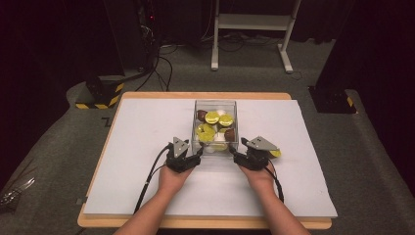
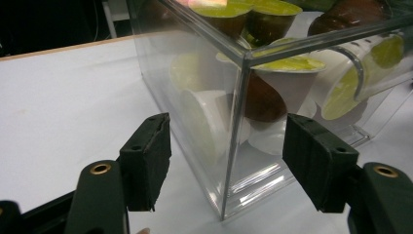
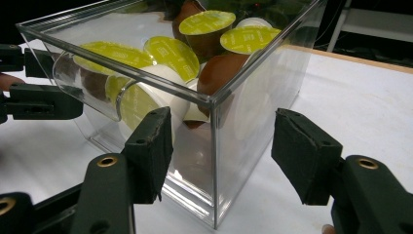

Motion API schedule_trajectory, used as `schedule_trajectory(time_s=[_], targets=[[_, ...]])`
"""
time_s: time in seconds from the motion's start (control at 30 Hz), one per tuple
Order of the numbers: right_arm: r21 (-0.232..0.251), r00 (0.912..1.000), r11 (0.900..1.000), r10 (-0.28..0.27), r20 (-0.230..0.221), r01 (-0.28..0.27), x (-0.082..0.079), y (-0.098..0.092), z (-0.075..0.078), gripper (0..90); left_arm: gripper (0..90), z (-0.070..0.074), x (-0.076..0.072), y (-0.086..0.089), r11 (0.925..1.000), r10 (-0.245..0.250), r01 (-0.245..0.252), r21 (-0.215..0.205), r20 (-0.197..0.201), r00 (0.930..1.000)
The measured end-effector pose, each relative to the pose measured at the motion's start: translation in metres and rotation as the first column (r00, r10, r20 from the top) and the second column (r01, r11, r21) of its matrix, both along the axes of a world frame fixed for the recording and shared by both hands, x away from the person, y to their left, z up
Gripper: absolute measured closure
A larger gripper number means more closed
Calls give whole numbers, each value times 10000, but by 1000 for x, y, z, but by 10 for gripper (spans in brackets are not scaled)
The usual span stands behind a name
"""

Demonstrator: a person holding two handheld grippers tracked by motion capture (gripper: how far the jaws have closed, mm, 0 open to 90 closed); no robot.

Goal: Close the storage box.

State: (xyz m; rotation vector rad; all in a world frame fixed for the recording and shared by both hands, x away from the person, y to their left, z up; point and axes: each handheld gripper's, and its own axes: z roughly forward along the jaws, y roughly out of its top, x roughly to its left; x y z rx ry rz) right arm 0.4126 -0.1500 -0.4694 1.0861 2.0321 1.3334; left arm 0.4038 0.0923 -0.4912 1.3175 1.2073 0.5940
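Observation:
A clear plastic box point(image 1: 215, 104) stands mid-table, filled with several coffee capsules point(image 1: 213, 117) that have green lids and brown or white bodies. My left gripper point(image 1: 198, 154) sits at the box's near left corner. In the left gripper view that corner edge of the box point(image 2: 204, 73) stands between the open jaws point(image 2: 229, 146), with neither pad touching it. My right gripper point(image 1: 235, 154) is at the near right corner. Its jaws point(image 3: 226, 146) straddle that corner of the box point(image 3: 253, 87), open with gaps on both sides. The left gripper point(image 3: 29, 97) also shows beyond the box in the right gripper view.
The box rests on a white mat point(image 1: 147, 147) over a wooden table point(image 1: 195, 223). One loose green-lidded capsule point(image 1: 275, 153) lies just right of my right gripper. Beyond the table are a white frame point(image 1: 254, 29) and black stands with striped feet point(image 1: 100, 95) on the floor.

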Motion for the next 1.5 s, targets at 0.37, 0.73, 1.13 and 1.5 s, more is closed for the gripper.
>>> schedule_trajectory(time_s=[0.37,0.73,1.13,1.5], targets=[[1,9996,9996,-283,-17,283,7,2,0,402,370,-3,6,0,9997,242,-242,-18,-22,9997],[-18,9991,9992,-407,-69,407,11,1,-1,403,380,-6,11,1,9989,454,-455,-53,-161,9988],[-42,9999,9999,-119,-57,119,9,-2,1,411,370,-6,7,6,9996,257,-261,-64,-496,9984],[-191,9998,9998,98,195,-94,-11,-11,8,417,361,-6,-10,17,9999,-113,111,-44,-625,9980]])
